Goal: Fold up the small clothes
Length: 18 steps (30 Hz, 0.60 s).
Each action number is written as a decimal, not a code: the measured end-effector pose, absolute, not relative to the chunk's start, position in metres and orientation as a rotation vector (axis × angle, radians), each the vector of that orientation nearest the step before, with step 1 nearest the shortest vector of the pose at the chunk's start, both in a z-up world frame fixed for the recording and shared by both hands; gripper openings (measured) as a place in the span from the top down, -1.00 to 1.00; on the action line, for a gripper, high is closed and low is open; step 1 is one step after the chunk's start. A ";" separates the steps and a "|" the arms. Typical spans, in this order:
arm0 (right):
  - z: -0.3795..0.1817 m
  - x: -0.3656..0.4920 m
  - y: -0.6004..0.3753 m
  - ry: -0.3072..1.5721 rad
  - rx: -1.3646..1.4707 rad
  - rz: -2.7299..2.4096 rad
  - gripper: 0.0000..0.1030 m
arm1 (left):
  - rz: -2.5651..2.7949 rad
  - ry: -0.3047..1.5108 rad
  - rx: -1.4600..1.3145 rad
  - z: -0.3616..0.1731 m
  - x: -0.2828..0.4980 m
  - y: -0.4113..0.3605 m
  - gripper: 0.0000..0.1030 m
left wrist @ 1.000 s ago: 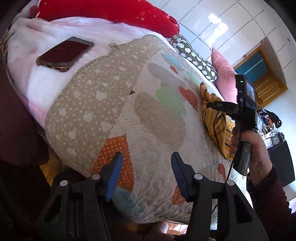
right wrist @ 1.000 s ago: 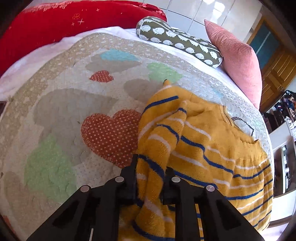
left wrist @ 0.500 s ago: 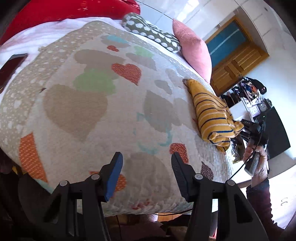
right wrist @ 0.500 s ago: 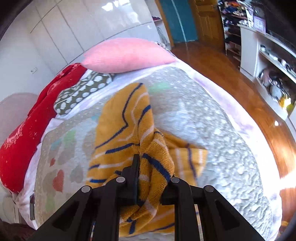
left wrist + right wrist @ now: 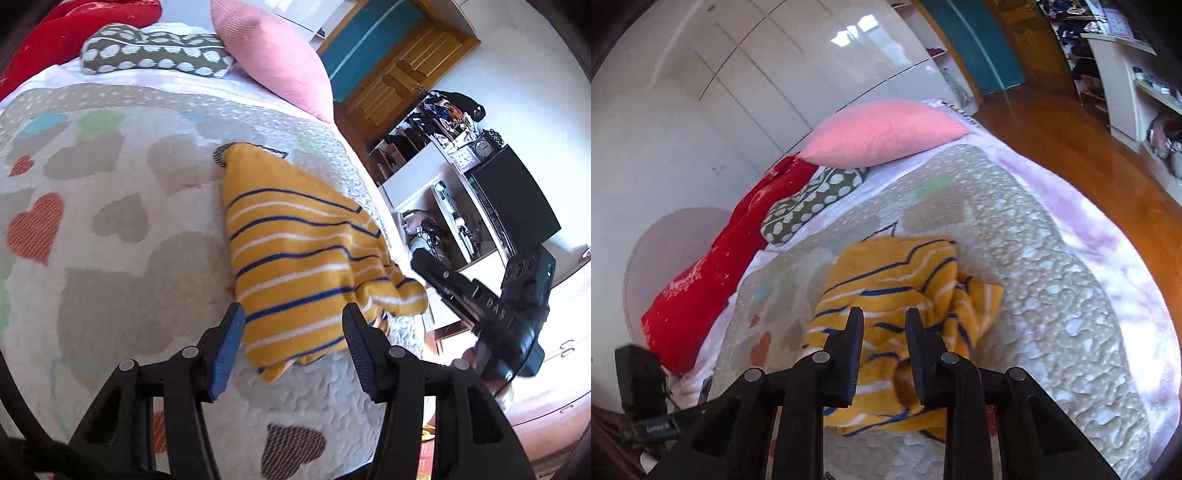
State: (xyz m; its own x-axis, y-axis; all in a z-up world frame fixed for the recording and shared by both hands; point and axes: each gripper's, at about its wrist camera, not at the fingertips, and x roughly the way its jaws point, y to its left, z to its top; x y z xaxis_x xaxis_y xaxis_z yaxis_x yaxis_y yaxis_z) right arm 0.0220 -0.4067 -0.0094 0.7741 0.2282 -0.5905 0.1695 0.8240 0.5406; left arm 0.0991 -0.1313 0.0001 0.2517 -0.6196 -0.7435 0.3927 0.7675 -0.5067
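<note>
A small yellow sweater (image 5: 295, 258) with blue and white stripes lies folded over on the heart-patterned quilt (image 5: 110, 258). It also shows in the right wrist view (image 5: 897, 280), bunched at its near right side. My left gripper (image 5: 293, 332) is open, just above the sweater's near edge. My right gripper (image 5: 882, 332) is open with a narrow gap, over the sweater's near part and holding nothing; in the left wrist view it (image 5: 421, 258) sits just off the sweater's right corner.
A pink pillow (image 5: 882, 133), a dotted green cushion (image 5: 812, 199) and a red pillow (image 5: 716, 273) lie at the head of the bed. The bed edge drops to a wooden floor (image 5: 1089, 147) on the right. Shelves and a black cabinet (image 5: 513, 203) stand beyond.
My right gripper has let go of the sweater and its fingers have parted. The sweater now lies folded on the quilt. My left gripper has swung right toward the sweater.
</note>
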 end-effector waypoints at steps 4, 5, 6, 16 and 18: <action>-0.027 0.040 -0.372 0.831 0.472 0.098 0.52 | -0.649 1.164 -0.086 -0.032 0.110 -0.176 -0.04; -0.038 0.039 -0.365 0.878 0.406 0.074 0.55 | -0.632 1.175 -0.041 -0.044 0.107 -0.182 -0.04; -0.052 0.037 -0.361 0.929 0.346 0.039 0.59 | -0.627 1.189 -0.007 -0.057 0.104 -0.186 -0.04; -0.053 0.017 -0.408 0.855 0.524 0.111 -0.04 | -0.728 1.060 -0.078 -0.020 0.102 -0.141 -0.17; -0.041 0.018 -0.425 0.776 0.522 0.054 -0.90 | -0.713 1.051 -0.162 -0.021 0.124 -0.125 -0.40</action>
